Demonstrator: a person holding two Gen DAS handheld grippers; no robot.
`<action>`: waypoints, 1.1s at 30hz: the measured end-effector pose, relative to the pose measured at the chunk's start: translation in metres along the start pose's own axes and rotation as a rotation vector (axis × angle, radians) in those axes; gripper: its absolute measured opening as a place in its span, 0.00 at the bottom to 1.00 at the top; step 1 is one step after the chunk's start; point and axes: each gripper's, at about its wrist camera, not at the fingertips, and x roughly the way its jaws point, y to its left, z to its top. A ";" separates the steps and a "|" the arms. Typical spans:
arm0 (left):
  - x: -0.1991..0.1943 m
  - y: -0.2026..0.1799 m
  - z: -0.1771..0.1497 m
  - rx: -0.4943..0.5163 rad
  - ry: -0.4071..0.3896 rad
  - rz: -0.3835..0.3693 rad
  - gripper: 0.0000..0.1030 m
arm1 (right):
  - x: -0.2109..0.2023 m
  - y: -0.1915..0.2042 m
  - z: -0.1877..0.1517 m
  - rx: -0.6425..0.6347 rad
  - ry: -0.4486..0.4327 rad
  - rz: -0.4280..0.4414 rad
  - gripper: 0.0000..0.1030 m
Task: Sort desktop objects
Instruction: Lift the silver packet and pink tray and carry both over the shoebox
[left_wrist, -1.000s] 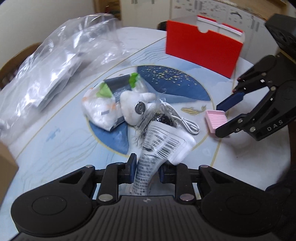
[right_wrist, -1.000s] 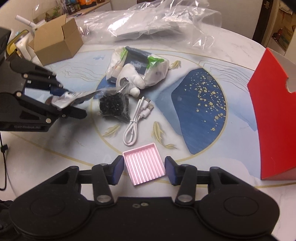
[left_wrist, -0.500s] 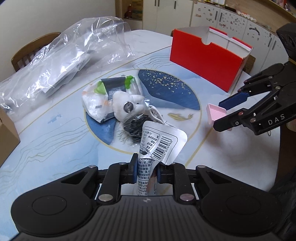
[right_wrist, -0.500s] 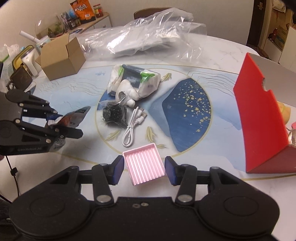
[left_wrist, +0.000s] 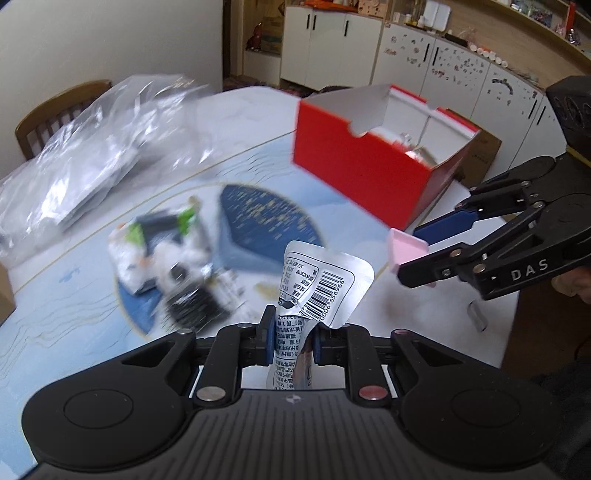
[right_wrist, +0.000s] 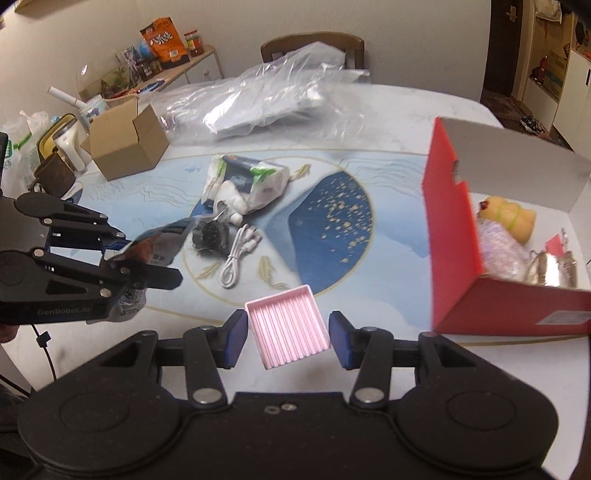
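My left gripper (left_wrist: 290, 341) is shut on a silver foil pouch (left_wrist: 317, 284) with a barcode and holds it above the table; it also shows in the right wrist view (right_wrist: 162, 245). My right gripper (right_wrist: 288, 334) is shut on a small pink ribbed tray (right_wrist: 287, 325), also seen in the left wrist view (left_wrist: 406, 247), lifted off the table. An open red box (right_wrist: 458, 236) with several items inside stands to the right. On the table remain a tissue pack (right_wrist: 251, 182), a white cable (right_wrist: 238, 256) and a black bundle in a bag (right_wrist: 210, 238).
A large clear plastic bag (right_wrist: 266, 99) lies at the far side of the round table (right_wrist: 388, 122). A brown cardboard box (right_wrist: 123, 142) and cups stand at the far left. A wooden chair (right_wrist: 314, 42) is behind the table.
Both grippers have risen with their loads. The view now looks down into the red box, which appears nearer.
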 end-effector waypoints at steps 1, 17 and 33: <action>0.001 -0.006 0.004 0.001 -0.006 -0.005 0.17 | -0.004 -0.004 0.000 -0.002 -0.006 0.000 0.46; 0.025 -0.086 0.072 0.023 -0.077 -0.037 0.17 | -0.059 -0.084 0.007 -0.008 -0.081 0.007 0.46; 0.060 -0.136 0.146 0.091 -0.132 -0.048 0.17 | -0.080 -0.169 0.018 0.008 -0.148 -0.071 0.46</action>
